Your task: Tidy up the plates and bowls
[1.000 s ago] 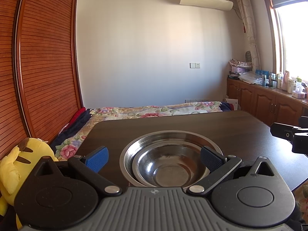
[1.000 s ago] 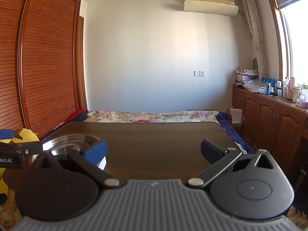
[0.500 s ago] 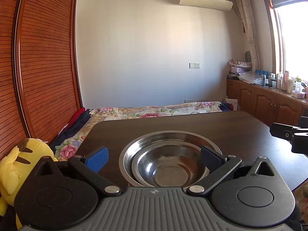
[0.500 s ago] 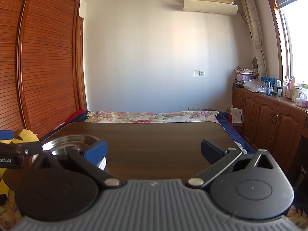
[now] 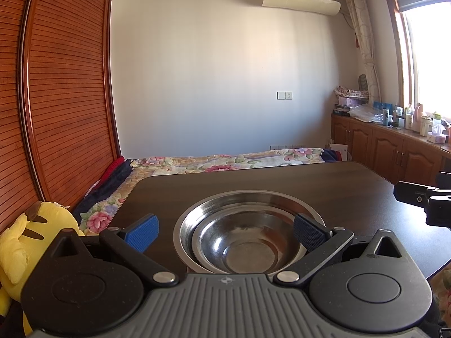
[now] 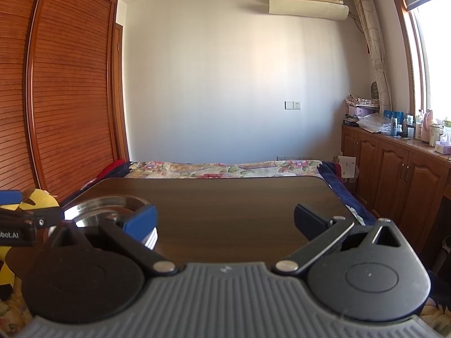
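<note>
Two steel bowls sit nested on the dark wooden table (image 5: 324,186): a smaller bowl (image 5: 248,249) inside a larger bowl (image 5: 214,205). My left gripper (image 5: 225,229) hovers just in front of them, open, its blue pads either side of the bowls and touching nothing. In the right wrist view the stacked bowls (image 6: 101,208) show at the left, partly hidden behind a finger. My right gripper (image 6: 225,219) stands open over bare table (image 6: 239,205) to the right of the bowls, holding nothing.
A yellow plush toy (image 5: 25,236) lies off the table's left edge. A floral bedspread (image 5: 225,160) stretches beyond the far edge. Wooden cabinets (image 6: 400,174) with bottles line the right wall. A slatted wardrobe (image 5: 56,98) fills the left.
</note>
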Action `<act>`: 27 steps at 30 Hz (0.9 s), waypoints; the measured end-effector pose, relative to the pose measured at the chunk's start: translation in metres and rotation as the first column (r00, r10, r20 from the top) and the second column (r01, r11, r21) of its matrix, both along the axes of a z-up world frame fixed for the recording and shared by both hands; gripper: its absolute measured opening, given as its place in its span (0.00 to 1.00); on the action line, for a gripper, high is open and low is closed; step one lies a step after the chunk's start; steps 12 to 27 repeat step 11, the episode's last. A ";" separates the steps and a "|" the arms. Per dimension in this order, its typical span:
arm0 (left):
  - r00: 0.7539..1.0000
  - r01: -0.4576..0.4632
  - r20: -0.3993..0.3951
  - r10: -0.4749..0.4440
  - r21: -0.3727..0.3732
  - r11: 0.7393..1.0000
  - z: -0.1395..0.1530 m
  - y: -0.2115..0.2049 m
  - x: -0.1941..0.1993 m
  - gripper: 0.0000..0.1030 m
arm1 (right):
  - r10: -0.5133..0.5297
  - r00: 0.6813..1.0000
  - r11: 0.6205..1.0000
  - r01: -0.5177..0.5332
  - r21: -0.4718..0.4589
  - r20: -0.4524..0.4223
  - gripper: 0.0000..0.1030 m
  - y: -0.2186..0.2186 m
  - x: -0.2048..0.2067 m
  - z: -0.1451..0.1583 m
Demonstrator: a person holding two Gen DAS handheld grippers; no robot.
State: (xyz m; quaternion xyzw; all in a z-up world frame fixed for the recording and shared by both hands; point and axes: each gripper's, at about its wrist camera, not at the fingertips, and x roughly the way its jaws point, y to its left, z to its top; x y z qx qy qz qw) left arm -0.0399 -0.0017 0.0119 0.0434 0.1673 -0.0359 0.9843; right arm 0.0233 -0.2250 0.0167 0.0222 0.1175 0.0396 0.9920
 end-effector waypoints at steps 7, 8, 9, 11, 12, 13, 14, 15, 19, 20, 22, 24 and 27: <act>1.000 0.000 0.000 0.000 0.000 1.000 0.000 0.000 0.000 1.00 | -0.002 1.000 1.000 0.002 0.003 -0.001 1.00 0.000 0.000 0.001; 1.000 0.001 0.000 -0.001 0.000 1.000 -0.001 0.000 0.000 1.00 | -0.003 1.000 1.000 0.003 0.003 -0.001 1.00 0.000 0.000 0.001; 1.000 0.001 -0.001 -0.001 0.001 1.000 -0.001 0.000 0.000 1.00 | -0.003 1.000 1.000 0.003 0.003 0.000 1.00 0.000 0.000 0.000; 1.000 -0.001 0.001 0.001 0.002 1.000 -0.001 -0.001 0.001 1.00 | -0.003 1.000 1.000 0.003 0.003 0.000 1.00 0.000 0.000 0.000; 1.000 -0.001 0.001 0.001 0.002 1.000 -0.001 -0.001 0.001 1.00 | -0.003 1.000 1.000 0.003 0.003 0.000 1.00 0.000 0.000 0.000; 1.000 -0.001 0.001 0.001 0.002 1.000 -0.001 -0.001 0.001 1.00 | -0.003 1.000 1.000 0.003 0.003 0.000 1.00 0.000 0.000 0.000; 1.000 -0.001 0.001 0.001 0.002 1.000 -0.001 -0.001 0.001 1.00 | -0.003 1.000 1.000 0.003 0.003 0.000 1.00 0.000 0.000 0.000; 1.000 -0.001 0.001 0.001 0.002 1.000 -0.001 -0.001 0.001 1.00 | -0.003 1.000 1.000 0.003 0.003 0.000 1.00 0.000 0.000 0.000; 1.000 -0.001 0.001 0.001 0.002 1.000 -0.001 -0.001 0.001 1.00 | -0.003 1.000 1.000 0.003 0.003 0.000 1.00 0.000 0.000 0.000; 1.000 -0.001 0.001 0.001 0.002 1.000 -0.001 -0.001 0.001 1.00 | -0.003 1.000 1.000 0.003 0.003 0.000 1.00 0.000 0.000 0.000; 1.000 -0.001 0.001 0.001 0.002 1.000 -0.001 -0.001 0.001 1.00 | -0.003 1.000 1.000 0.003 0.003 0.000 1.00 0.000 0.000 0.000; 1.000 -0.001 0.001 0.001 0.002 1.000 -0.001 -0.001 0.001 1.00 | -0.003 1.000 1.000 0.003 0.003 0.000 1.00 0.000 0.000 0.000; 1.000 -0.001 0.001 0.001 0.002 1.000 -0.001 -0.001 0.001 1.00 | -0.003 1.000 1.000 0.003 0.003 0.000 1.00 0.000 0.000 0.000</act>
